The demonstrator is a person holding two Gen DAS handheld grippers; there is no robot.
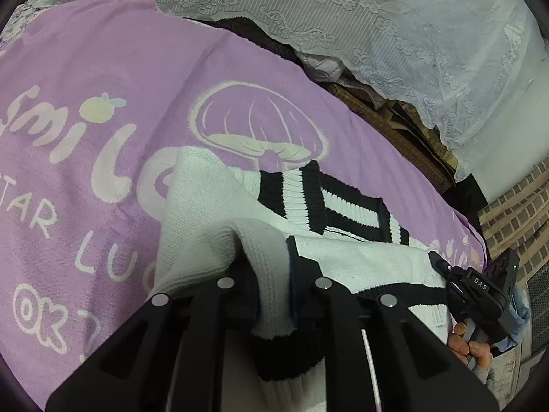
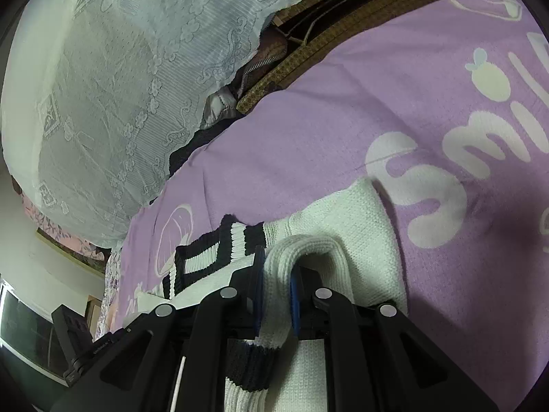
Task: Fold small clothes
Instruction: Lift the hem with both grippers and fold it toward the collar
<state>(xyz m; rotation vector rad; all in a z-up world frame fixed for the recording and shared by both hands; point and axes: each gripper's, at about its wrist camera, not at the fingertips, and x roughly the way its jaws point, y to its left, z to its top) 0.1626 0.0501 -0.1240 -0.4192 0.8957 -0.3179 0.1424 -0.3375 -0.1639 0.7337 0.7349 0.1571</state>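
Two grippers, each clamped on a fold of the white knit sweater (image 1: 346,257). We see the left gripper (image 1: 266,267) pinching cloth near the black cuff (image 1: 288,357); the right gripper (image 2: 278,274) likewise. Sweater lies on the purple blanket (image 1: 103,68), its striped collar (image 1: 308,195) facing up. Lace cover (image 1: 377,17) beyond.
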